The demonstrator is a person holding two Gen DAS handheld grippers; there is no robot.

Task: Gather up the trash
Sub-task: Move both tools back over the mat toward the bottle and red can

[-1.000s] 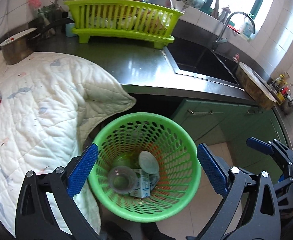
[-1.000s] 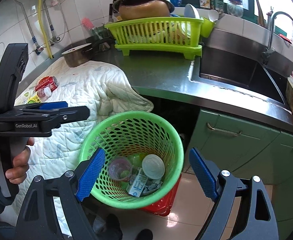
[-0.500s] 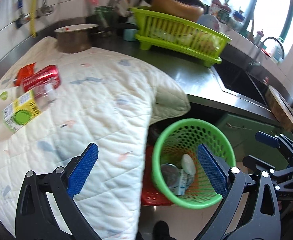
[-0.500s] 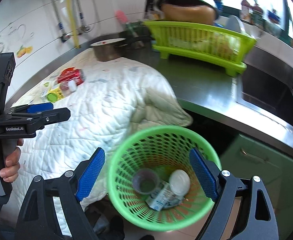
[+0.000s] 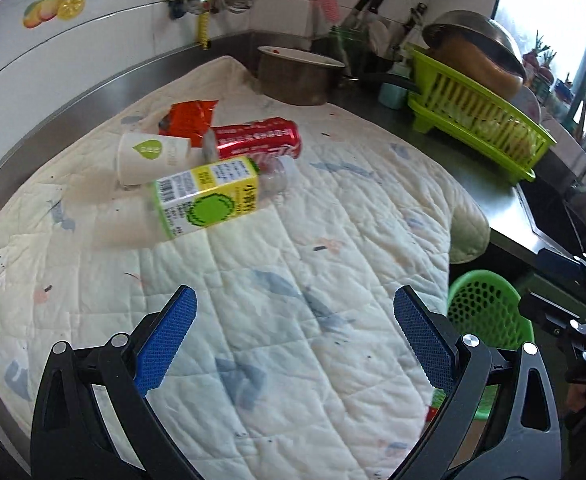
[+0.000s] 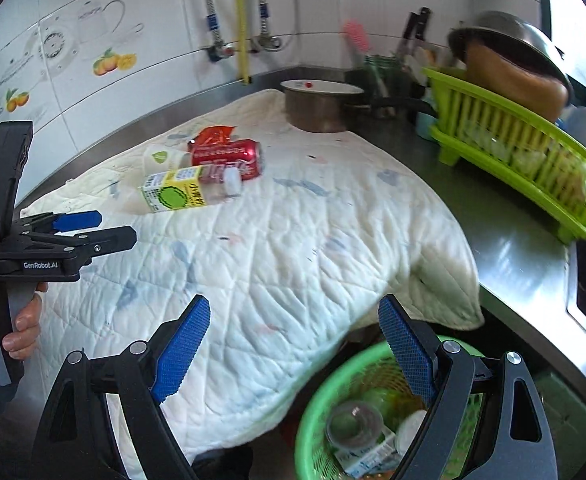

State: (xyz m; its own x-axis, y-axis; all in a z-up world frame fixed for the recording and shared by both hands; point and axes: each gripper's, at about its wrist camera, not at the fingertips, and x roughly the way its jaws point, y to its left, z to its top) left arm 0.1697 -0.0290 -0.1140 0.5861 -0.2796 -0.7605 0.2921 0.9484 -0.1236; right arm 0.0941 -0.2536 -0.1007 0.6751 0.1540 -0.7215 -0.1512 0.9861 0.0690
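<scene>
1. Left wrist view: a second ago you looked down into the green basket point(image 5: 485, 316). Now it sits at the right edge, and the quilt point(image 5: 293, 280) fills the view. Your left gripper point(image 5: 293, 340) is wide open and holds nothing. The trash lies ahead in a pile: a yellow-green carton point(image 5: 209, 196), a red can point(image 5: 261, 140), a white paper cup point(image 5: 149, 156) and a red wrapper point(image 5: 189, 116).

2. Right wrist view: your right gripper point(image 6: 293, 344) swung away too. It is wide open and empty. The basket point(image 6: 313, 432) already holds some trash. I think you pick from the pile next.
</scene>
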